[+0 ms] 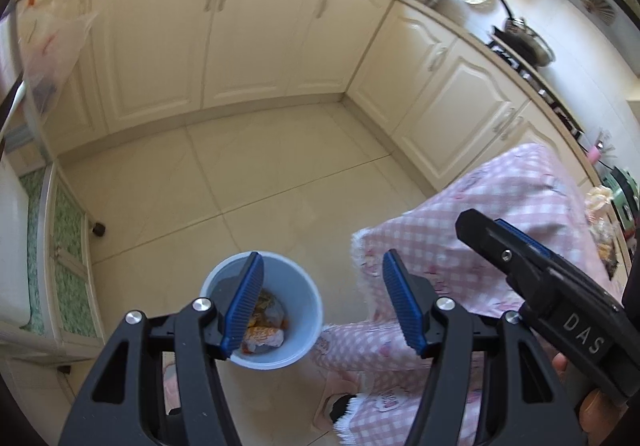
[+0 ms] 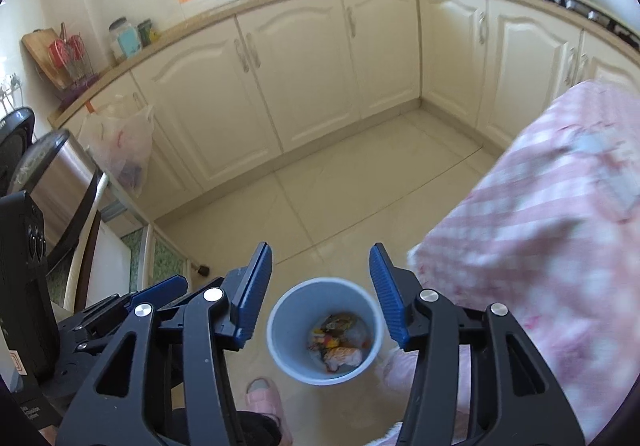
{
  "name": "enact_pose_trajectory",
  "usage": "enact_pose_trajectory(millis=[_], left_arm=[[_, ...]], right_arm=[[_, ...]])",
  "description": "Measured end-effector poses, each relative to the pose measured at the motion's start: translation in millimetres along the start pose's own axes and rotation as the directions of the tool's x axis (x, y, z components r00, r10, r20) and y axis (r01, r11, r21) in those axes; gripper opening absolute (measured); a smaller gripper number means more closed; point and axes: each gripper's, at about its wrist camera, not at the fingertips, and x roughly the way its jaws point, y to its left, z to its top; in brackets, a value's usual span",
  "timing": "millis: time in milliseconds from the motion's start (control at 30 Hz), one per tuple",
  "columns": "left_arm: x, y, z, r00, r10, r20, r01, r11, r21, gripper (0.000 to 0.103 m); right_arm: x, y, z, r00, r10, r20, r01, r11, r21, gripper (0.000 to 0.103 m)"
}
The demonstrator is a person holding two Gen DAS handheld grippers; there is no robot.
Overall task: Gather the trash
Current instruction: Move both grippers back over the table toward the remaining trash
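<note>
Left gripper (image 1: 323, 300): jaws spread, holding nothing. Right gripper (image 2: 321, 292): jaws spread, holding nothing. Blue trash bin (image 2: 280, 346) on tiled floor (image 2: 340, 198), lower centre of both views. Crumpled wrappers (image 2: 340, 342) lie at bin bottom. Pink checkered tablecloth (image 2: 540, 238) at right.

Home kitchen; cabinets (image 2: 304, 74); stove (image 1: 520, 58)

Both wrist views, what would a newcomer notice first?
A round pale blue plastic bin stands on the cream tiled floor, with crumpled colourful wrappers at its bottom. The open right gripper hovers above it. A pink checked tablecloth hangs at right.
</note>
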Motion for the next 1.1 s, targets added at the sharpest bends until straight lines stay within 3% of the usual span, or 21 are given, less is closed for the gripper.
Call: enact_pose_trajectory(millis=[200,333,467,633,700,900,933,1100], left_arm=[[-25.0,-79.8,3.8,0.995,-0.09,0.038,0.085,0.99,0.11,0.061],[-34.8,-146.6,1.9,0.986,-0.166,0.033,0.156,0.968,0.195,0.061],[-35.2,-228.2,-7.3,0.97,-0.243,-0.005,0.233,0.925,0.302,0.061],[-24.1,-314.7,-25.2,0.955,-0.291,-0.063,0.29,0.864,0.413,0.061],[-13.3,-343.6,-31.7,0.949,-0.299,-0.102,0.313,0.847,0.43,0.061],[19.4,-387.0,-38.4,0.948,-0.28,-0.152,0.319,0.82,0.476,0.059],[25.7,-391.8,-37.2,0.948,-0.276,-0.161,0.319,0.818,0.479,0.052],[53.5,-405.1,-33.4,0.949,-0.246,-0.197,0.313,0.812,0.492,0.041]], right_arm=[[-72.3,-49.5,5.5,0.99,-0.08,0.113,0.074,0.996,0.051,0.049],[-126.2,-98.0,0.9,0.969,-0.171,0.181,0.153,0.982,0.107,0.049],[-168.5,-152.5,-9.7,0.94,-0.267,0.212,0.231,0.956,0.18,0.05],[-211.0,-234.3,-27.6,0.895,-0.398,0.2,0.329,0.894,0.303,0.051],[-218.4,-259.0,-33.3,0.887,-0.424,0.184,0.348,0.875,0.337,0.051],[-221.2,-316.4,-42.7,0.887,-0.445,0.126,0.368,0.844,0.389,0.051],[-219.0,-323.1,-41.7,0.888,-0.444,0.116,0.37,0.843,0.392,0.051],[-202.0,-340.5,-36.8,0.906,-0.417,0.077,0.357,0.848,0.391,0.051]])
